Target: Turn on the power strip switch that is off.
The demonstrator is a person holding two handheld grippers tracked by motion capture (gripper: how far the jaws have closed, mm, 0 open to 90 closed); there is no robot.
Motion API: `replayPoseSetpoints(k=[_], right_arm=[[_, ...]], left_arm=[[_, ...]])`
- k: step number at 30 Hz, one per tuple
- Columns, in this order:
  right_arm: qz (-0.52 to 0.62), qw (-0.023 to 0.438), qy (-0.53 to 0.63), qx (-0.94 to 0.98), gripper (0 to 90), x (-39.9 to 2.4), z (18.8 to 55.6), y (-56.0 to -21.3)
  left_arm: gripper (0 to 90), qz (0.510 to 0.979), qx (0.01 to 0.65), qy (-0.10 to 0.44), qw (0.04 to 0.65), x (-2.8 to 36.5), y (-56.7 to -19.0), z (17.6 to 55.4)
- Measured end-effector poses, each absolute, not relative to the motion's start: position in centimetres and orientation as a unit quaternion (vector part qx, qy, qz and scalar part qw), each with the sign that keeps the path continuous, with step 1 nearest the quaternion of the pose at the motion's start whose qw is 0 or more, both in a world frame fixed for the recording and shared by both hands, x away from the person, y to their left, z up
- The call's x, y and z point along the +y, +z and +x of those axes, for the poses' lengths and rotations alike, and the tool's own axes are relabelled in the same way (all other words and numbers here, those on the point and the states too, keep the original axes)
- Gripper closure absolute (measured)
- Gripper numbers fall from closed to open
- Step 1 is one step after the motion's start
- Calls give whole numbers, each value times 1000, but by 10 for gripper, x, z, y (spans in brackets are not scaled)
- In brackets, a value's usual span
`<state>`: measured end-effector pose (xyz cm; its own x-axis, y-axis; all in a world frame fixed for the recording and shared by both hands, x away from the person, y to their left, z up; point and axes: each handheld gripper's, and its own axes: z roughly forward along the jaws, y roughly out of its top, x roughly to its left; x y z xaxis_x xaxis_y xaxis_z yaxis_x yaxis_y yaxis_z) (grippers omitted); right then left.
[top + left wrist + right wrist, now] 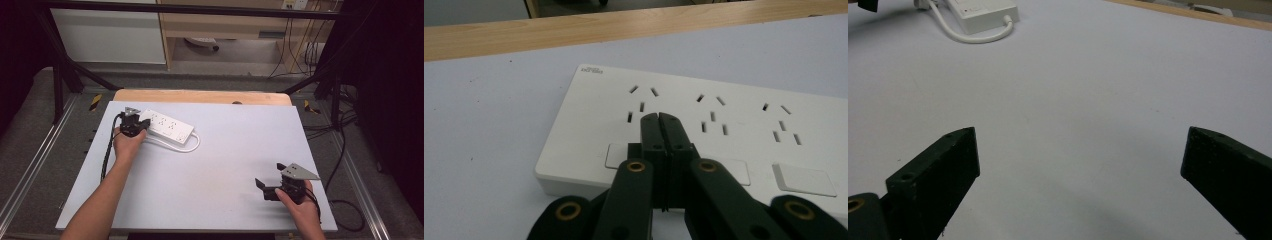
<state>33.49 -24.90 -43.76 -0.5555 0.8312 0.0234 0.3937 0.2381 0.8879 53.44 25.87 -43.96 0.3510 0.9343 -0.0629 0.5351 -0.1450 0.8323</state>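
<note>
- High view: white power strip (168,125) lying flat toward 10 o'clock on the grey table (225,150), long axis running from 10 toward 4, placed with sockets facing up so the switches can be reached from above.
- White cord (192,145) looping out of the strip's near end and curling back toward 8 o'clock, kept slack and off to the side, likely so nothing drags when the strip is pressed.
- Left gripper (142,124) set at the strip's 9 o'clock end, tips over the white casing, hand low on the table for a steady downward push.
- Right gripper (267,186) parked well apart at 4 o'clock of the table, out of the way, apparently idle while the other does the work.
- Left gripper view: left gripper (659,116) with jaws pressed together, nothing between them, forming one narrow point suited to poking rather than grasping.
- Closed tip poised over the strip's top face, just past the row of switches, with the first switch (615,155) at 8 o'clock of the tip and the first socket's slots at 12; contact with the plastic hard to confirm from this angle.
- Further switch (804,179) lying at 4 o'clock, flush and untouched.
- Right gripper view: right gripper (1078,150) with jaws spread wide, bare table between them, holding nothing.
- Power strip (983,12) and cord (973,36) far off at 11 o'clock, confirming a waiting posture, aimed loosely toward the work.
</note>
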Motion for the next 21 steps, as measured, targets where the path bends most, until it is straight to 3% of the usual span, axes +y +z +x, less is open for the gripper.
replayPoseSetpoints(k=[21], right_arm=[[411,236,467,747,27,-251,335,-437]], left_arm=[[899,716,513,246,404,259,-440,534]])
